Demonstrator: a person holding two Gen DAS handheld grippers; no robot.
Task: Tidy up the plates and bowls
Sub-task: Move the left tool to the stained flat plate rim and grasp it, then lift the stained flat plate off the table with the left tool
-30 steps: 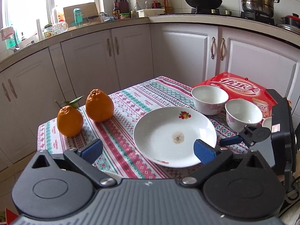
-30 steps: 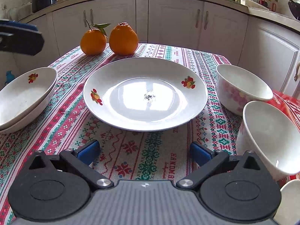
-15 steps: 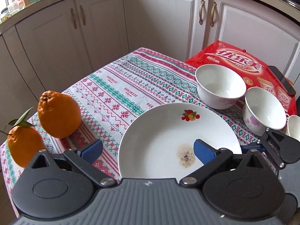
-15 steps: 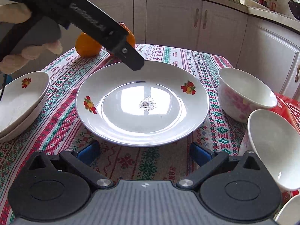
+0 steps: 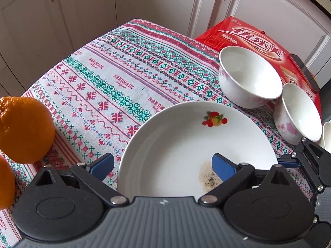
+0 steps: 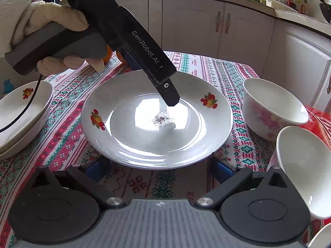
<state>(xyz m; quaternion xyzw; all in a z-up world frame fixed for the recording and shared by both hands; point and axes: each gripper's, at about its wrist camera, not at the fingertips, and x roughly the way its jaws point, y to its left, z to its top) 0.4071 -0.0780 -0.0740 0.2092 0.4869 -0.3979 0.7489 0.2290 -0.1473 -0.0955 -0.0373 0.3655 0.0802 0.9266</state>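
A white plate (image 5: 186,144) with fruit prints and a dark speck patch lies mid-table on the patterned cloth. My left gripper (image 5: 163,166) points steeply down at it and straddles its left rim. One blue pad is outside on the cloth, the other above the plate's inside. Its jaws are closing but stand wide, touching nothing. The right wrist view shows a gloved hand holding it, one of its fingers (image 6: 165,86) over the plate (image 6: 144,140). My right gripper (image 6: 160,170) is open and empty at the plate's near rim. Two white bowls (image 6: 271,107) (image 6: 304,165) stand to the right.
A stack of matching plates (image 6: 20,111) sits at the left. Two oranges (image 5: 24,128) lie at the far side. A red snack package (image 5: 248,35) with a phone (image 5: 304,72) on it lies behind the bowls (image 5: 248,78). Cabinets surround the table.
My left gripper has swung in from the upper left and tipped down over the plate, with its jaws slightly narrower. The right gripper has stayed put.
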